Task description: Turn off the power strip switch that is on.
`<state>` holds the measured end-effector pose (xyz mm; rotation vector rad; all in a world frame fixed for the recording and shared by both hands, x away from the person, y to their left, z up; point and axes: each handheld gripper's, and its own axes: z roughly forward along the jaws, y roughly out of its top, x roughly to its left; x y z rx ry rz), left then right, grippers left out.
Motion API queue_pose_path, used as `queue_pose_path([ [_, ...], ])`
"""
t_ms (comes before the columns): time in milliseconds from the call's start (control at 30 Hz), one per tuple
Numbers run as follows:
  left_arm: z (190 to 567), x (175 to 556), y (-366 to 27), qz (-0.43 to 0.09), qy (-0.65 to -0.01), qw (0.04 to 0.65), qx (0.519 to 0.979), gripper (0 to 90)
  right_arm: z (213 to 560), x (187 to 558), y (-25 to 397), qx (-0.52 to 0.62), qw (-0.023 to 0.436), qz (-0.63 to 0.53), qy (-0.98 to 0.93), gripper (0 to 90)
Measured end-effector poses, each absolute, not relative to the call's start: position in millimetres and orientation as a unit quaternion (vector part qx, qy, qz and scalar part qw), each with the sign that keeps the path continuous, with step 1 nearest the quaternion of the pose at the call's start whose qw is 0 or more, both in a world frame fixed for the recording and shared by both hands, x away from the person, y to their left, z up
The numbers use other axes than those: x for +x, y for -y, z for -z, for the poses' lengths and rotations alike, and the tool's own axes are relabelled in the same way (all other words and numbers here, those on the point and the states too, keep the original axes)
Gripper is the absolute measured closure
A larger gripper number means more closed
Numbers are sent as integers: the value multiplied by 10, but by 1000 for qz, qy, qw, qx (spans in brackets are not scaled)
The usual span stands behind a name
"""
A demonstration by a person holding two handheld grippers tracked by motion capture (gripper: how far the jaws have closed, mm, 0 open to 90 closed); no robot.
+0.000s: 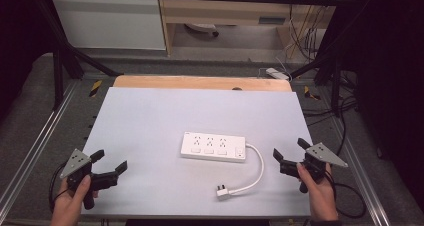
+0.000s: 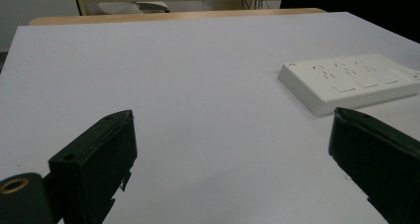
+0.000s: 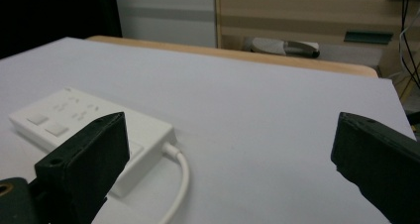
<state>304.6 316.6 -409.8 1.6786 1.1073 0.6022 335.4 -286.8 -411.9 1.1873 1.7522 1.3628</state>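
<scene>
The white power strip (image 1: 214, 147) lies flat near the middle of the table (image 1: 150, 116), sockets and switches facing up, its long side running roughly 9 to 3 o'clock. Its white cable (image 1: 257, 170) leaves the 3 o'clock end, loops toward 5 o'clock and ends in the plug (image 1: 223, 192), which rests on the table at about 6 o'clock from the strip, apart from it and not inserted. The left gripper (image 1: 111, 161) is held at about 8 o'clock from the strip, well apart from it, near the table's front left edge; its jaws stand wide apart and hold nothing, and in the left gripper view the strip (image 2: 351, 80) shows beyond the right-hand jaw. The right gripper (image 1: 290, 150) is held at about 3 o'clock, near the strip's cable end, jaws likewise spread and empty; its own view shows the strip (image 3: 89, 122) and the cable root (image 3: 179, 177) behind the left-hand jaw. Judgement: both tools are parked clear on either side, leaving strip and plug unobstructed. The right gripper is the better placed for the cable or plug, the left for steadying the strip's body. The slack loop suggests the plug can be lifted without dragging the strip. No contact is made yet.
</scene>
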Motion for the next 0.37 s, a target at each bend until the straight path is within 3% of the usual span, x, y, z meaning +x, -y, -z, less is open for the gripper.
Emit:
queue_pose_path([
  [367,4102,3050,-3157,-247,-456,494,698,46,4404,3471,2814,462,271,-466,-704,27],
])
